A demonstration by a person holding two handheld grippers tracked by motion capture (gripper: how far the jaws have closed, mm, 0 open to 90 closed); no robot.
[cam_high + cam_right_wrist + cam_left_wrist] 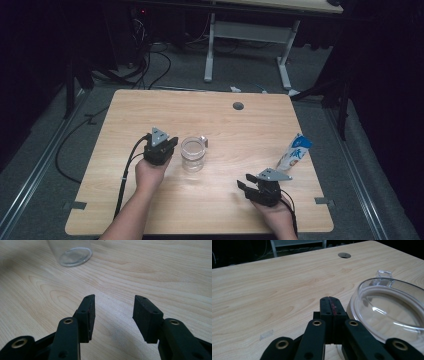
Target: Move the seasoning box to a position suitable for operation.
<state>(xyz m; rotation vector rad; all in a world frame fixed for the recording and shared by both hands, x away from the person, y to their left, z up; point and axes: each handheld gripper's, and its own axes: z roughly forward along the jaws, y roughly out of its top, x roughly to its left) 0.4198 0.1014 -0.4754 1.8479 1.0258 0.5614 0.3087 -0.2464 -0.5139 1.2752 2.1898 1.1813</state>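
A clear glass cup [193,152] with a small handle stands upright and empty near the middle of the wooden table [235,125]. My left gripper [161,142] sits just left of it, apart from the glass. In the left gripper view its jaws [329,303] are pressed together with nothing between them, and the cup's rim [387,293] is close on the right. My right gripper [243,185] rests near the front right of the table, pointing left. Its jaws [114,305] stand open over bare wood, and the cup's base [73,255] lies farther ahead.
A blue and white carton [295,152] stands upright near the table's right edge, just beyond my right hand. A round cable hole [238,106] sits at the far middle of the tabletop. Another desk's white legs [210,50] and floor cables [150,65] lie behind the table.
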